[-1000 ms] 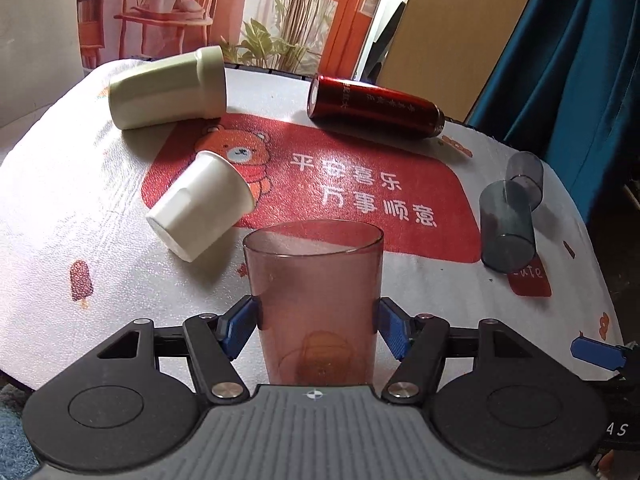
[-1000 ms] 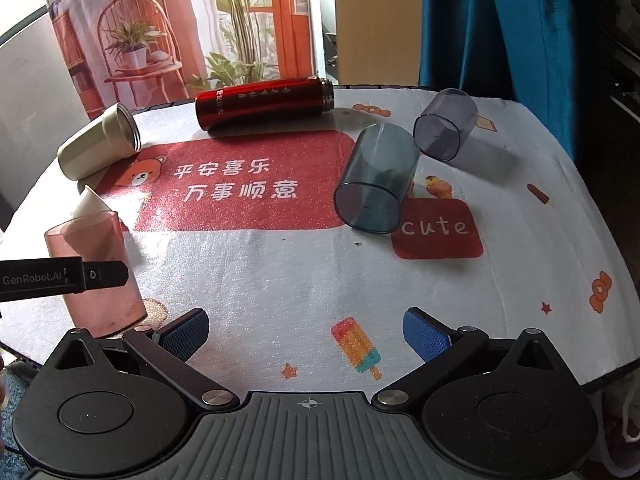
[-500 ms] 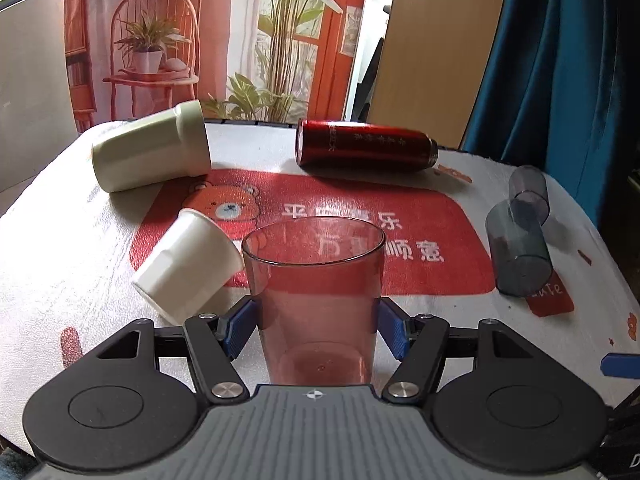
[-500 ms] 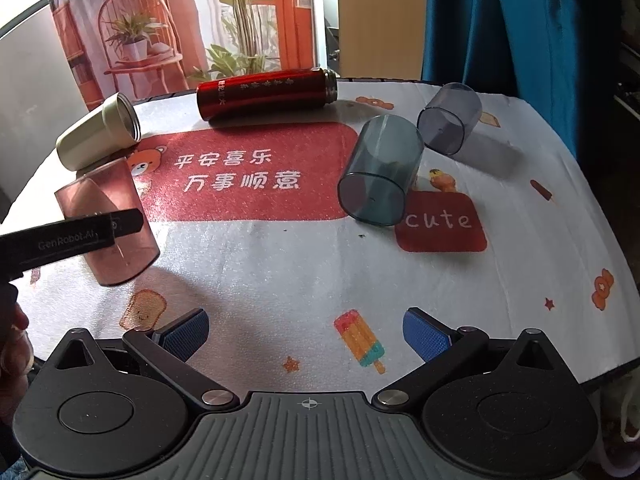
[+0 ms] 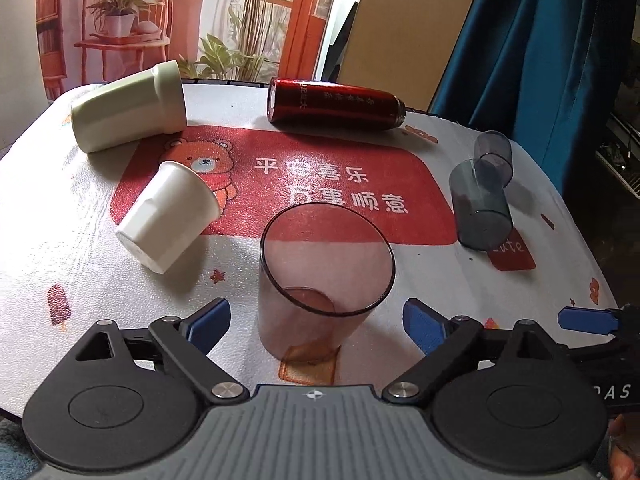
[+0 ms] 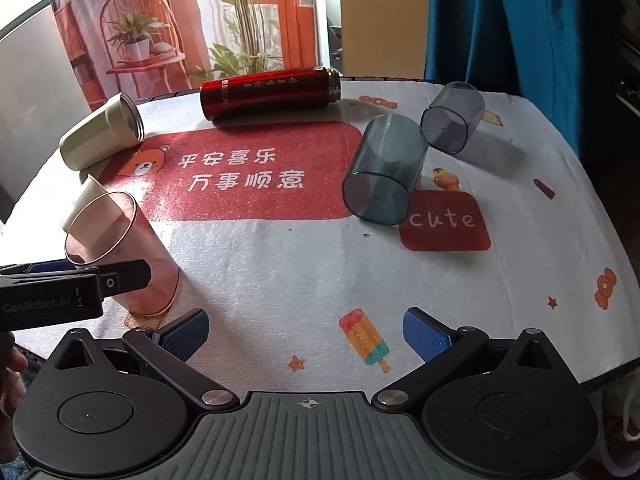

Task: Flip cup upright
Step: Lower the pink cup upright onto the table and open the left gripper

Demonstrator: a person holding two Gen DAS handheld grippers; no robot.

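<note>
A clear pink cup [image 5: 320,280] stands upright on the table near its front edge, mouth up; it also shows in the right wrist view [image 6: 124,256]. My left gripper [image 5: 316,326] is open, its blue pads apart on either side of the cup's base and not touching it. My right gripper [image 6: 306,336] is open and empty above the front of the table, to the right of the pink cup. The left gripper's body [image 6: 60,292] shows at the left edge of the right wrist view.
Lying on their sides on the printed cloth [image 5: 400,272]: a white cup [image 5: 168,216], a cream tumbler [image 5: 128,116], a red flask [image 5: 332,106], a teal clear cup [image 6: 384,172] and a grey clear cup [image 6: 452,118]. A blue curtain hangs at the right.
My left gripper has opened and let go of the pink cup, which now stands on the table. The left wrist view now looks down on the cup more steeply. The right gripper has stayed open.
</note>
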